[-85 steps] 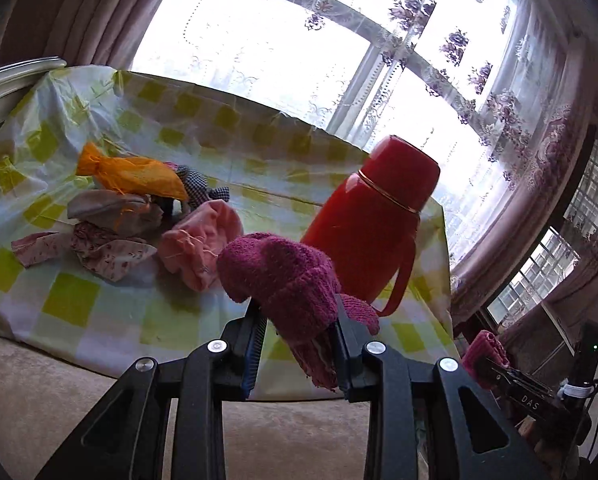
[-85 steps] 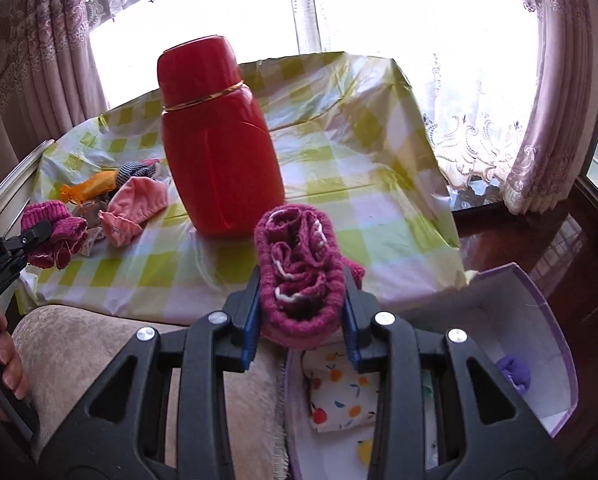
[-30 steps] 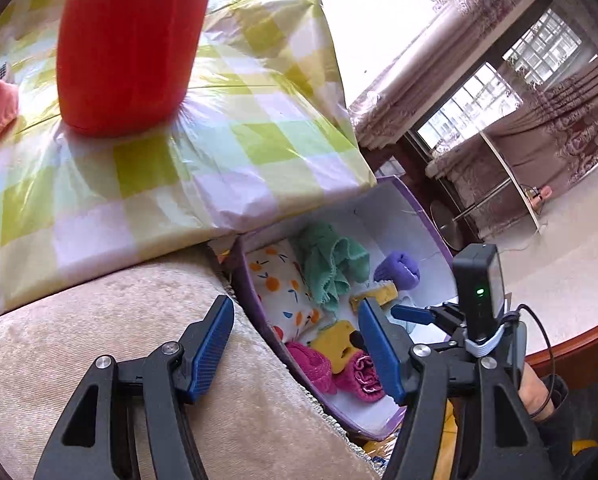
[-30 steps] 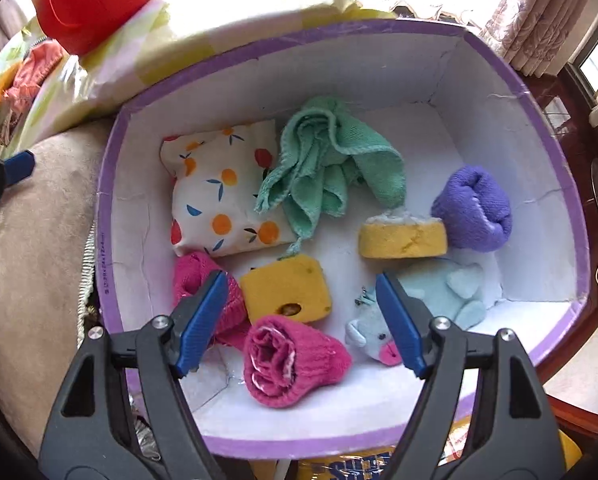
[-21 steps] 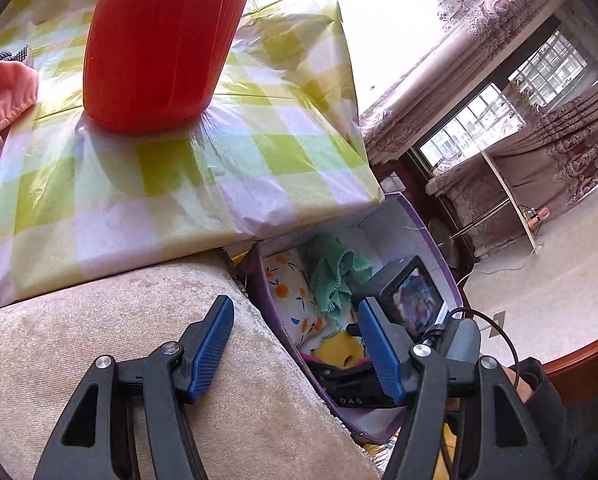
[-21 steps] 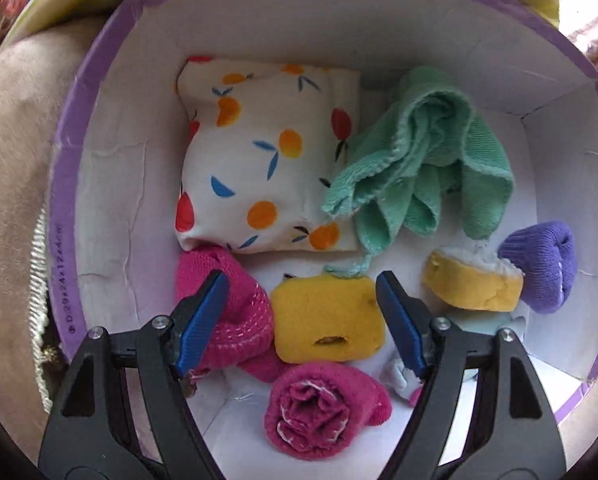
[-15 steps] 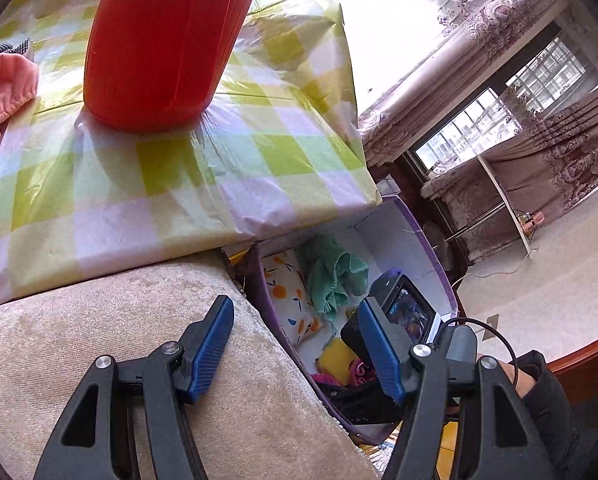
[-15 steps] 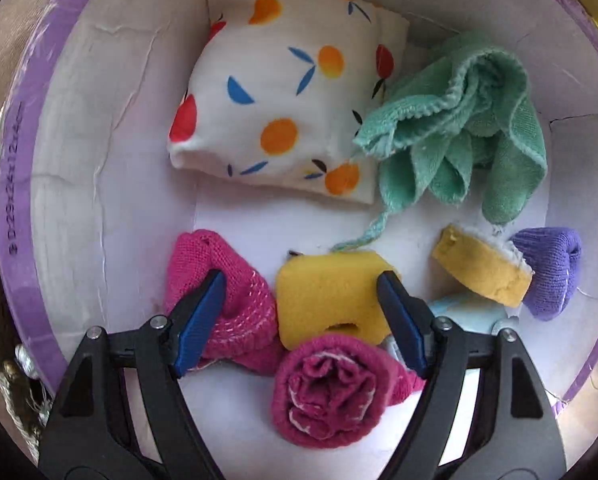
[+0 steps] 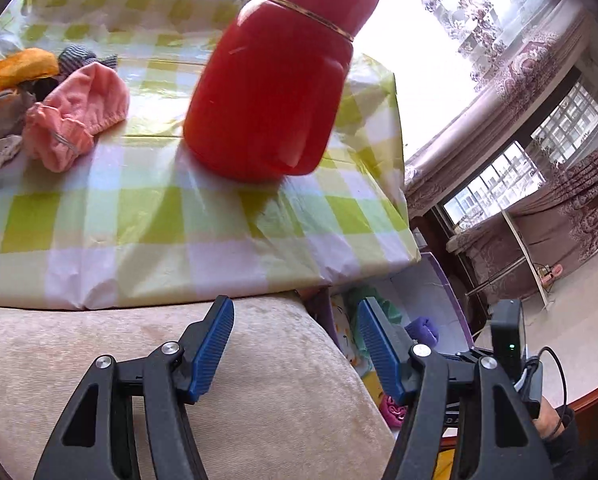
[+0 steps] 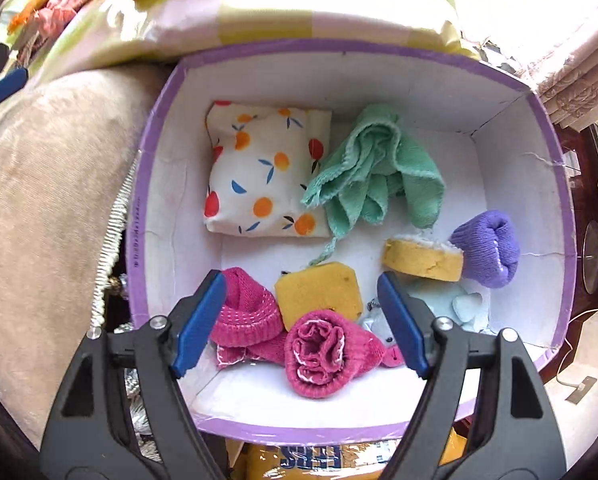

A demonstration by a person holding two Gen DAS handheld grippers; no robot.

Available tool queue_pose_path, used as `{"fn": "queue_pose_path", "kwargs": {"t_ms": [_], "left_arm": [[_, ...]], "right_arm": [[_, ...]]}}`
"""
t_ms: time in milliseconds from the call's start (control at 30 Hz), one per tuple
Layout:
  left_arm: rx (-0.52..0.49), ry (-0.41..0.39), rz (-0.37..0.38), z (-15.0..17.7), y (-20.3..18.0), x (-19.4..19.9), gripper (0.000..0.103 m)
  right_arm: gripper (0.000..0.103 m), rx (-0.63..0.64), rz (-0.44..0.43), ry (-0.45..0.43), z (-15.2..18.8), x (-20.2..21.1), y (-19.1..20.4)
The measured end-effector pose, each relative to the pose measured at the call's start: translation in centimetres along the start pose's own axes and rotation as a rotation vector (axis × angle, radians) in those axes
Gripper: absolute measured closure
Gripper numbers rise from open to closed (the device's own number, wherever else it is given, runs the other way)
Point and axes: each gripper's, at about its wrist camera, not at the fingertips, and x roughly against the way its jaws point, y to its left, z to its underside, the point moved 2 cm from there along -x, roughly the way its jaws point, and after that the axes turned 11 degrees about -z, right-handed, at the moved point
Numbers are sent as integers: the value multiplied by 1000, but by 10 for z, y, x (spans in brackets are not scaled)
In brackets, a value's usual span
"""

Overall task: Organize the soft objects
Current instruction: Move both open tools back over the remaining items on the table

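Honestly, both my grippers are empty — right gripper (image 10: 299,316) gapes wide over the purple box (image 10: 561,184), pink socks (image 10: 319,350) at its near edge. Left gripper (image 9: 295,344) gapes too; reaching for the pink hat (image 9: 75,120) might topple the red thermos (image 9: 275,88).

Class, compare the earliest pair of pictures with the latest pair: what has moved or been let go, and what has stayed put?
Both magenta knit pieces were let go: one magenta roll and its mate now lie in the purple-rimmed box. The left gripper and right gripper now stand open and empty. The red flask, the pink cap and the checked cloth stayed as they were.
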Motion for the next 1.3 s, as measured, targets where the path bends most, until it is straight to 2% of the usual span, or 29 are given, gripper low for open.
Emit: {"fn": "queue_pose_path", "kwargs": {"t_ms": [200,367,567,833,967,1300], "left_arm": [[107,-79,-77,-6,52,24,37],[189,-136,-142,-9,94,41,38],[306,-180,-170,-12,141,57,38],[420,-219,-203,-20,188,68,38],[456,-242,-200,-26,202,71,38],[534,-257,-134,-42,226,62,39]], "right_arm": [[23,34,-56,-155,-11,36,26],[23,103,-119,-229,-39,26,82],[23,195,-208,-270,-59,20,145],[23,289,-249,-306,-94,2,205],[23,304,-268,-327,-114,2,225],[23,346,-287,-359,-160,-4,266]]}}
